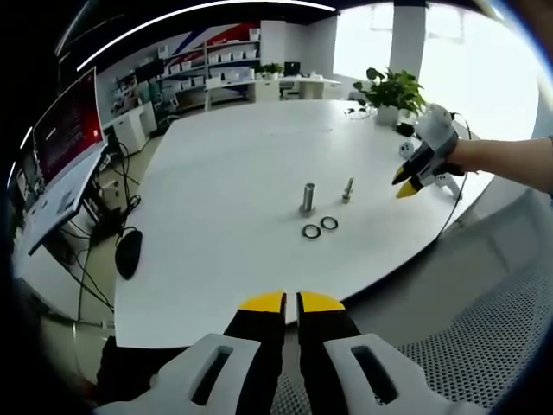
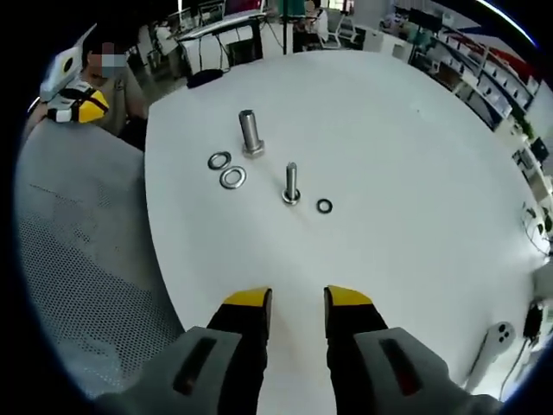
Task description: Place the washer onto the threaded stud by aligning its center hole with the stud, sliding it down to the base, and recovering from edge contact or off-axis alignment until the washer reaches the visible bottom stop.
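Right gripper (image 2: pixel 298 298), fingers parted and empty, hangs over the white surface (image 2: pixel 415 156); straight ahead the thin stud (image 2: pixel 291 183) stands upright, a small dark washer (image 2: pixel 324 206) just beside it (nearest). Beyond lie two larger washers (image 2: pixel 226 169) and a thick stud (image 2: pixel 251 132). Left gripper (image 1: pixel 291 303), fingers nearly closed, empty, sits farther; its view hides the small washer.

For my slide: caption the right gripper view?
Open right gripper faces two upright studs and three loose washers on white table.
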A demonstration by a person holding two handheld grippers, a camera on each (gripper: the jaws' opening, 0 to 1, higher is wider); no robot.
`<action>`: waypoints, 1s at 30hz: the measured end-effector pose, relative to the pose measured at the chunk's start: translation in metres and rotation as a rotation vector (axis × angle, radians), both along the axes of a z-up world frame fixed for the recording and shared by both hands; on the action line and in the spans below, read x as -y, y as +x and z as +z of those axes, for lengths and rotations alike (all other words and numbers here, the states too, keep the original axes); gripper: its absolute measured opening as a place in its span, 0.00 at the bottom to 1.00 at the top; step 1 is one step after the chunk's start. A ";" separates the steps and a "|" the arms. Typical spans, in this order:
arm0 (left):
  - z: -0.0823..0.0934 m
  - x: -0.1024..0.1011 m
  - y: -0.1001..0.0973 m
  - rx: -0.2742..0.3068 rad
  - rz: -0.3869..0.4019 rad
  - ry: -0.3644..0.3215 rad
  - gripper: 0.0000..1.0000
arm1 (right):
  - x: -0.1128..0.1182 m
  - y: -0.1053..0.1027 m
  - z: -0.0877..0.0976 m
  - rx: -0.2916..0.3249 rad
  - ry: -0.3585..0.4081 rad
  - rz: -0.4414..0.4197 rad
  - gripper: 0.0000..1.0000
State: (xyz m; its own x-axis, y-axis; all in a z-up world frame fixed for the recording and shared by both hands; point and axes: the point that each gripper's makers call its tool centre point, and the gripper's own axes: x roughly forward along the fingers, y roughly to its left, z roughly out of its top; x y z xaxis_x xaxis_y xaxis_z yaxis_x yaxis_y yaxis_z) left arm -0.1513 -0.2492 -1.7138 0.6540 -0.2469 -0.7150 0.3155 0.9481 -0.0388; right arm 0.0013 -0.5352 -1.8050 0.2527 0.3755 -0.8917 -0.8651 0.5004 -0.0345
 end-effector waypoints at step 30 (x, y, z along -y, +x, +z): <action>0.001 -0.003 0.003 0.014 0.015 -0.011 0.02 | -0.052 0.070 -0.042 -0.030 -0.035 0.038 0.23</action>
State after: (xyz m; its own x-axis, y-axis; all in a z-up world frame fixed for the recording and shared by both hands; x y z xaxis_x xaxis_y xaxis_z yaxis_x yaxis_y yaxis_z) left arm -0.1482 -0.2466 -1.7124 0.6676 -0.2447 -0.7032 0.3015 0.9524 -0.0452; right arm 0.0714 -0.4833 -1.8467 0.2116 0.3528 -0.9114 -0.8846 0.4656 -0.0252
